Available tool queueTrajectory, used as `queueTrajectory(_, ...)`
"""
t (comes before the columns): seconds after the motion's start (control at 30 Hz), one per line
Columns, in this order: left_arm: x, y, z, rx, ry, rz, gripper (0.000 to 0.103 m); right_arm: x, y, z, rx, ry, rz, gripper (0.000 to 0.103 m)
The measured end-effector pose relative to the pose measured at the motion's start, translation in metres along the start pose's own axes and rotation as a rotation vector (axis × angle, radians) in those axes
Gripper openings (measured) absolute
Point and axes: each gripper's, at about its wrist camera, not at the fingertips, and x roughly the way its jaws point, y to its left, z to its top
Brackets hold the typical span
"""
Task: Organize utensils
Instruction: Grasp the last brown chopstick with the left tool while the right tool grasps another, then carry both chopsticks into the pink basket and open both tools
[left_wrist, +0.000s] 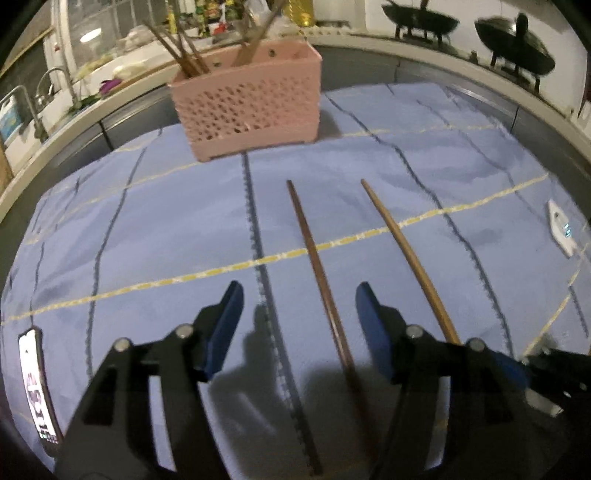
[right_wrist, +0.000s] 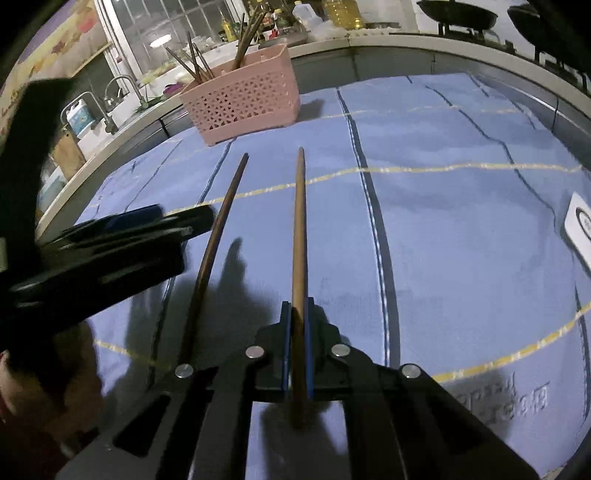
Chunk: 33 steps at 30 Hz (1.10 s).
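My right gripper (right_wrist: 298, 314) is clenched on the lighter chopstick (right_wrist: 299, 236), its blue pads (right_wrist: 284, 343) pressed against either side of the shaft near the thick end, and the stick points away from me toward the pink basket (right_wrist: 245, 99). Just to the left of it the darker chopstick (right_wrist: 218, 240) lies flat on the blue cloth (right_wrist: 461, 229), roughly parallel, tip also aimed at the basket. My left gripper (left_wrist: 299, 310) hovers released, jaws wide apart above the cloth, with the darker chopstick (left_wrist: 314, 258) passing through the gap nearer the right pad (not touched by either finger as far as I can tell). In that view the lighter chopstick (left_wrist: 402, 254) runs outside my right-hand finger. The basket (left_wrist: 251, 107) stands upright at the far edge of the cloth (left_wrist: 147, 229), well beyond both sticks, with several more chopsticks (left_wrist: 181, 51) leaning out of its left compartment. A phone (left_wrist: 37, 387) lies far from the basket at the cloth's near left corner
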Motion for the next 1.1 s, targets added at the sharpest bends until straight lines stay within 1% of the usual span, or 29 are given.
queueTrajectory(0.07, 0.012, -0.002, -0.003, 0.005, 0.037, 0.011, 0.052, -0.001, -0.002, 0.001, 0.001, -0.002, 0.008, 0.007)
queueTrajectory(0.13, 0.012, 0.000, -0.004, -0.002, 0.016, 0.010, 0.048, 0.000, -0.005, 0.005, 0.010, -0.011, 0.013, 0.008)
queueTrajectory(0.2, 0.011, 0.003, -0.004, 0.002, 0.011, -0.021, 0.041, 0.002, -0.008, 0.010, 0.028, -0.019, 0.024, 0.008)
queueTrajectory(0.3, 0.010, 0.007, -0.008, 0.021, -0.007, -0.028, 0.028, 0.007, -0.008, 0.020, 0.027, -0.017, 0.034, 0.008)
queueTrajectory(0.37, 0.007, 0.009, -0.012, 0.042, -0.019, -0.027, 0.009, 0.012, -0.006, 0.028, 0.011, -0.018, 0.037, 0.008)
queueTrajectory(0.47, 0.002, 0.022, -0.020, 0.049, -0.030, -0.032, 0.006, 0.020, -0.003, 0.042, -0.010, -0.003, 0.043, 0.008)
queueTrajectory(0.6, -0.003, 0.049, -0.031, 0.016, -0.030, -0.073, 0.006, 0.033, 0.000, 0.056, -0.032, 0.019, 0.049, 0.009)
queueTrajectory(0.67, -0.007, 0.060, -0.037, 0.012, -0.030, -0.077, 0.007, 0.040, 0.002, 0.064, -0.045, 0.031, 0.049, 0.009)
queueTrajectory(0.8, -0.011, 0.078, -0.041, -0.013, -0.001, -0.104, 0.010, 0.050, 0.003, 0.074, -0.060, 0.047, 0.039, 0.010)
queueTrajectory(0.83, -0.010, 0.081, -0.040, -0.020, 0.008, -0.107, 0.016, 0.051, 0.002, 0.076, -0.065, 0.048, 0.039, 0.010)
queueTrajectory(0.87, -0.009, 0.082, -0.036, -0.024, 0.016, -0.101, 0.028, 0.053, 0.004, 0.079, -0.073, 0.048, 0.037, 0.010)
queueTrajectory(0.93, -0.004, 0.083, -0.029, -0.019, 0.018, -0.079, 0.039, 0.057, 0.006, 0.085, -0.089, 0.053, 0.031, 0.011)
queueTrajectory(1.03, 0.007, 0.083, -0.015, 0.000, 0.026, -0.067, 0.039, 0.064, 0.011, 0.096, -0.110, 0.068, 0.028, 0.017)
queueTrajectory(1.1, 0.016, 0.080, -0.002, 0.018, 0.025, -0.059, 0.038, 0.071, 0.015, 0.105, -0.130, 0.078, 0.016, 0.024)
